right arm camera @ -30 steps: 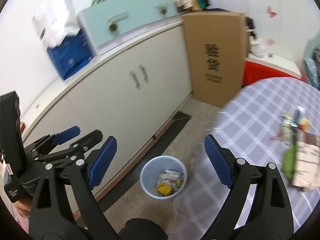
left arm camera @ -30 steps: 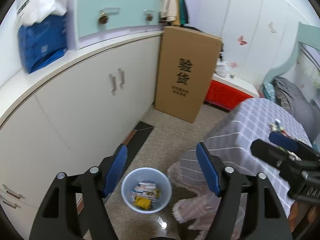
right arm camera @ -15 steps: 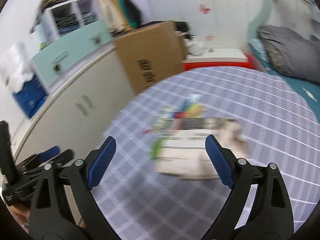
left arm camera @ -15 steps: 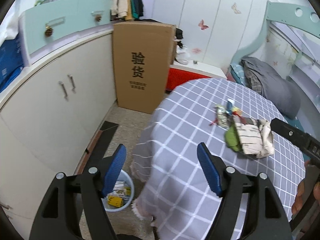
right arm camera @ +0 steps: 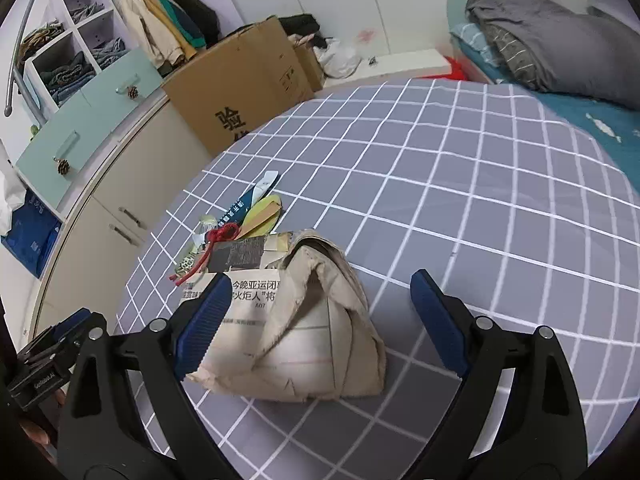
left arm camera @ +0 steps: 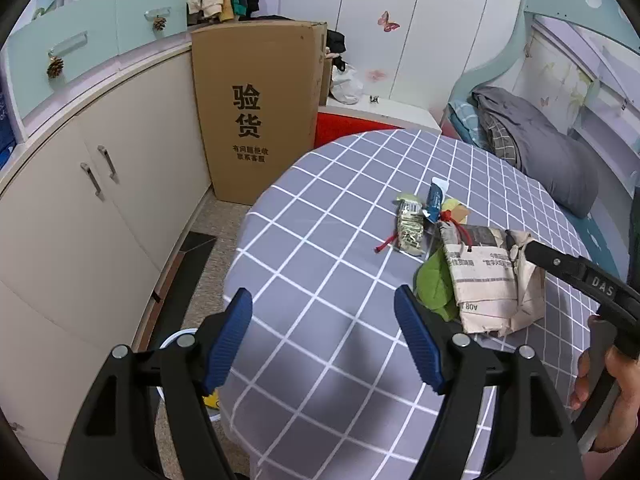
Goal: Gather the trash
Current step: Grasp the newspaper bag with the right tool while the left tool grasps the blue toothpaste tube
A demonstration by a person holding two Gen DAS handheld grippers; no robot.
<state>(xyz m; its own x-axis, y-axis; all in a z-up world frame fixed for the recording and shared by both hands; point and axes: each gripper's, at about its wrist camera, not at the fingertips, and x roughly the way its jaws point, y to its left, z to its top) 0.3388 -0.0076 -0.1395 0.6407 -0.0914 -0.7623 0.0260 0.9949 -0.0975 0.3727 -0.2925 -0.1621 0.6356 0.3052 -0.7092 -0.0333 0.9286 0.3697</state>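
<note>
One round table [left arm camera: 320,240] under grey checked cloth, filling the middle of both views. One tall cardboard box [left arm camera: 256,112] upright at upper centre-left of the left view, just behind the table edge. One folded newspaper [right arm camera: 296,320] at lower centre of the right view, long axis running from the near edge up toward the upper left; lower right in the left view. One green scrap [left arm camera: 434,284] touching the newspaper's left side. One silver-green wrapper [left arm camera: 410,226], long axis near-vertical in the frame, just above the green scrap. One blue wrapper [left arm camera: 435,200] beside it, pointing to the upper right. One red cord [left arm camera: 386,245] trailing to the lower left. One white bin [left arm camera: 176,340], lower left, mostly hidden behind the left gripper [left arm camera: 324,340].

Left gripper: fingers wide apart over bare cloth, nothing between. Right gripper [right arm camera: 316,320]: fingers wide apart, newspaper lying between them, pads not pressing it.

Against a second ago: then aimed at floor and bin with table at the right edge; now over the tabletop, bin pushed to the lower left corner, trash pile close. Openings unchanged.
</note>
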